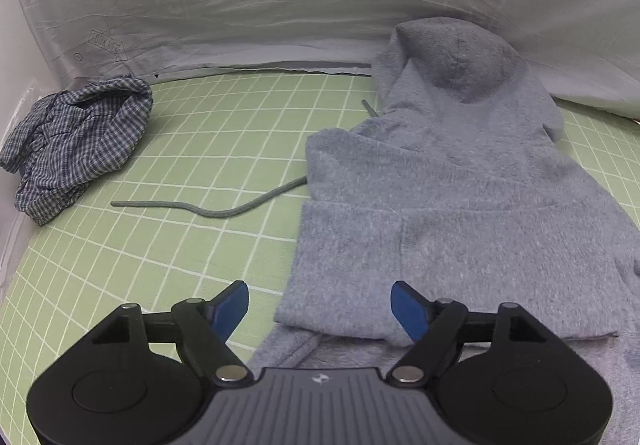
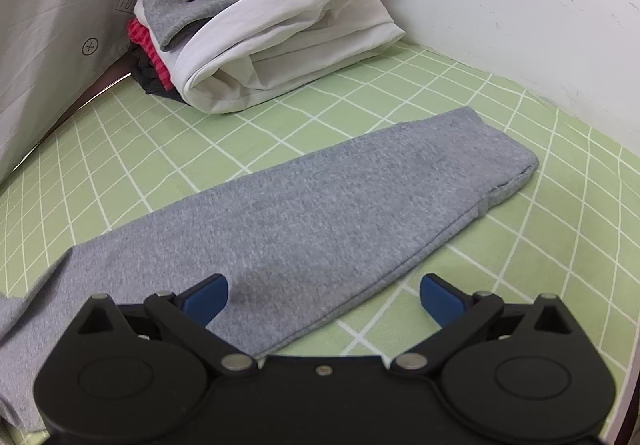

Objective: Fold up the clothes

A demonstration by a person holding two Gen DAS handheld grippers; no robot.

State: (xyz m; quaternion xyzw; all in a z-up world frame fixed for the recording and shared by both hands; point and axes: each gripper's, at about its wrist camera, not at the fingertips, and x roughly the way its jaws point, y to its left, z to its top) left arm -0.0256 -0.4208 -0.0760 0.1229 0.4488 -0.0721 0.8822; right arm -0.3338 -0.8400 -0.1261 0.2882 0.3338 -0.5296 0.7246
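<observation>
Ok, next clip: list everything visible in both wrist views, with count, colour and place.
hoodie: one, grey, spread on the mat, one side folded in
drawstring: one, grey, trailing from the hoodie toward the checked garment
sleeve: one, grey, lying flat, right view
checked garment: one, blue and white, crumpled at the far left
clothes stack: one pile, tan, grey, white, red, dark, in the far corner
mat: one, green with white grid
carrot-print sheet: one, pale, behind
left claw: open
right claw: open

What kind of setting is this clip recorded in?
Probably a home clothes-folding spot: a green grid mat carries a grey hoodie, a crumpled checked garment and a stack of folded clothes.
</observation>
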